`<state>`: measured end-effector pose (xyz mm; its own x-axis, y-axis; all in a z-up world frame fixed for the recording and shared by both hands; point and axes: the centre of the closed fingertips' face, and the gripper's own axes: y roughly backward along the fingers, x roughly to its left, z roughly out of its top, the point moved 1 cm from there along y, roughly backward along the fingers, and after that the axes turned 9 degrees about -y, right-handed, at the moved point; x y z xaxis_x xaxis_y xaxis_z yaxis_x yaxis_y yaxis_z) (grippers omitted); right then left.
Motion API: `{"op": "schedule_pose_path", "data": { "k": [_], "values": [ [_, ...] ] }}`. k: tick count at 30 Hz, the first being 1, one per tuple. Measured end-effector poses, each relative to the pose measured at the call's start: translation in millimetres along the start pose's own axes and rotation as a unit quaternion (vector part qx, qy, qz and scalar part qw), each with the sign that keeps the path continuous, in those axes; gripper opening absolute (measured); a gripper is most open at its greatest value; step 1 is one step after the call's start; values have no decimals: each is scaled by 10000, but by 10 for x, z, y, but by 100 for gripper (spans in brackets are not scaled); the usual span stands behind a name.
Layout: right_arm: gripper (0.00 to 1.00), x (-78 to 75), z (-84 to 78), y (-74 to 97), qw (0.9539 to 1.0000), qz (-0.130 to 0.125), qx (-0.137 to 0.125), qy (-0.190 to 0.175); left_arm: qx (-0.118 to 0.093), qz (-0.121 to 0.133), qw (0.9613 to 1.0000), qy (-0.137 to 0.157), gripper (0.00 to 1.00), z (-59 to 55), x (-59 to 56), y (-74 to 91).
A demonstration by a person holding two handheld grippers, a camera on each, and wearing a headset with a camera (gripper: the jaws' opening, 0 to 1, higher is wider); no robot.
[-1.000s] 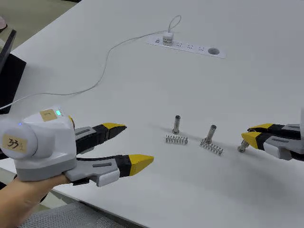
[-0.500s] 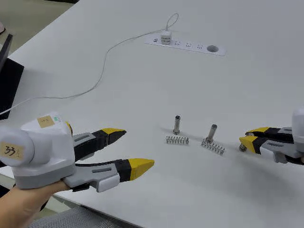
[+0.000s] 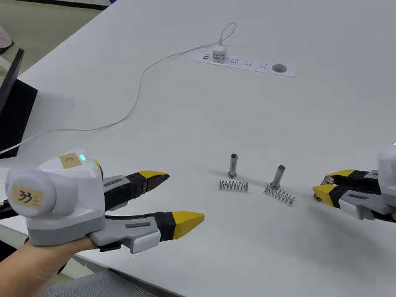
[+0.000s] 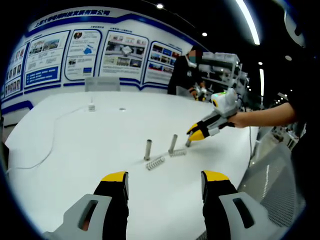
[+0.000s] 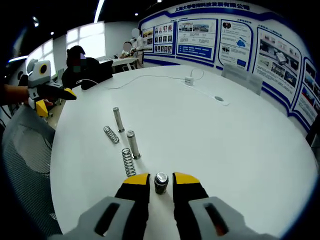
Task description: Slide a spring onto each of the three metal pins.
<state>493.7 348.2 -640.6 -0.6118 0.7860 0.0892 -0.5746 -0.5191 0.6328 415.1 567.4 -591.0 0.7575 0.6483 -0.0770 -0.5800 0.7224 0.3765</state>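
Two bare metal pins [image 3: 232,164] [image 3: 279,176] stand upright on the white table [image 3: 185,124]. A loose spring lies in front of each pin [image 3: 233,185] [image 3: 279,195]. A third pin [image 5: 161,183], with coils around it, stands between the jaws of my right gripper [image 5: 161,179]. The jaws flank it closely, with a thin strip of table showing on each side. In the head view the right gripper [image 3: 330,182] comes in from the right edge. My left gripper [image 3: 176,198] hovers open and holds nothing at the lower left, well short of the pins [image 4: 148,149].
A white power strip [image 3: 247,62] with a plugged-in charger lies at the far side, and its cable [image 3: 139,86] trails left across the table. A dark object [image 3: 15,93] sits off the table's left edge. A person [image 4: 185,70] stands beyond the table.
The right gripper has sunk slightly around the third pin. The left gripper has stayed open and has barely moved. The head camera has shifted a little.
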Motion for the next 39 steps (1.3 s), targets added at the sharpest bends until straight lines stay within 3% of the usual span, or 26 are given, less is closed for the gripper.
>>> {"op": "schedule_pose_path", "data": {
  "k": [7, 12, 15, 16, 20, 24, 28, 39],
  "values": [
    [19, 22, 180, 156, 9993, -58, -363, 27, -33, 28, 10000, 20, 60, 7, 20, 14],
    [19, 181, 297, 247, 9980, 53, -623, 0, -67, 16, 10000, 67, 60, 16, 20, 19],
    [19, 349, 323, 213, 9960, 238, -706, 491, -72, 3, 9999, 91, 60, 14, 22, 19],
    [19, 402, 295, 180, 9948, 275, -650, 735, -67, 10, 9999, 92, 60, 13, 21, 20],
    [19, 562, 178, 50, 9942, 372, -406, 928, -89, 11, 9999, 103, 60, 16, 25, 24],
    [18, 605, 51, -103, 9931, 409, -119, 1093, -85, -8, 9999, 84, 59, 21, 11, 22],
    [18, 591, -48, -233, 9934, 395, 140, 1065, -51, -14, 10000, 42, 60, 16, 4, 19],
    [18, 470, -136, -373, 9971, 235, 276, 669, 41, -121, 9999, -52, 60, -13, -45, -25]
  ]
}}
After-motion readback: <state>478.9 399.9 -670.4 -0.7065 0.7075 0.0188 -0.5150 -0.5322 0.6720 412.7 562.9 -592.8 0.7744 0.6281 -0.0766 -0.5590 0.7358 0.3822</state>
